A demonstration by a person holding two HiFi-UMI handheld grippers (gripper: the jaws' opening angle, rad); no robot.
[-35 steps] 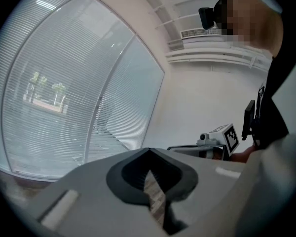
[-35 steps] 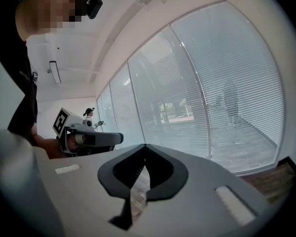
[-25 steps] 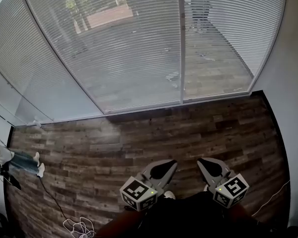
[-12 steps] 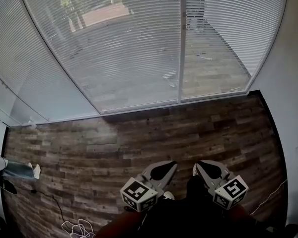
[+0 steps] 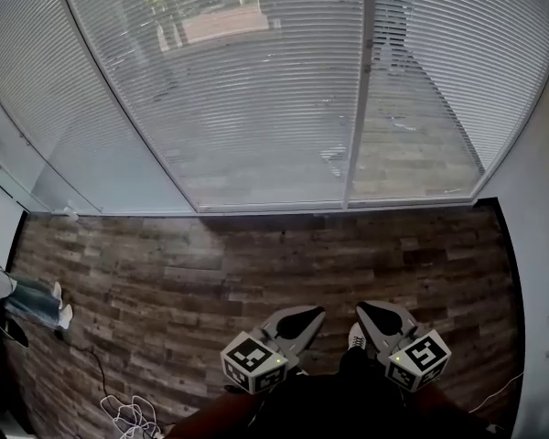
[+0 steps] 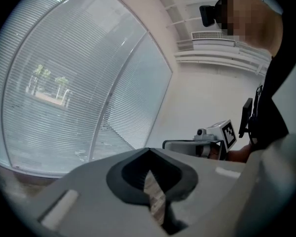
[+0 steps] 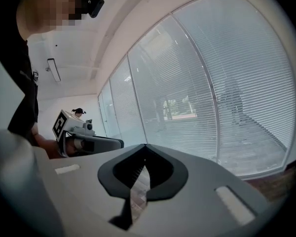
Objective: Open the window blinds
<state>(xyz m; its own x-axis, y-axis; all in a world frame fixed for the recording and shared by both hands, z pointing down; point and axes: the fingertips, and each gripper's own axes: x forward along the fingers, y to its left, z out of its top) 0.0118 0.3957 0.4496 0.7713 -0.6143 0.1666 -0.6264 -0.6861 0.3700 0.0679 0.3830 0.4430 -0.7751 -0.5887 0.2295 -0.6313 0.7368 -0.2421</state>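
Observation:
White slatted blinds hang fully down over the tall windows ahead, their slats tilted so the street outside shows faintly through. They also fill the left gripper view and the right gripper view. My left gripper is low by my body, shut and holding nothing, far short of the blinds. My right gripper sits beside it, also shut and holding nothing. Each gripper view shows its own jaws meeting at the tip, left gripper and right gripper. No cord or wand is visible.
A white mullion splits the window. Dark wood floor runs from my feet to the sill. A loose cable lies at the lower left, near a person's legs. A white wall closes the right side.
The head view has swung, so the window and mullion sit further right and lower. Both grippers stay low and shut. The person's legs at the left edge have shifted.

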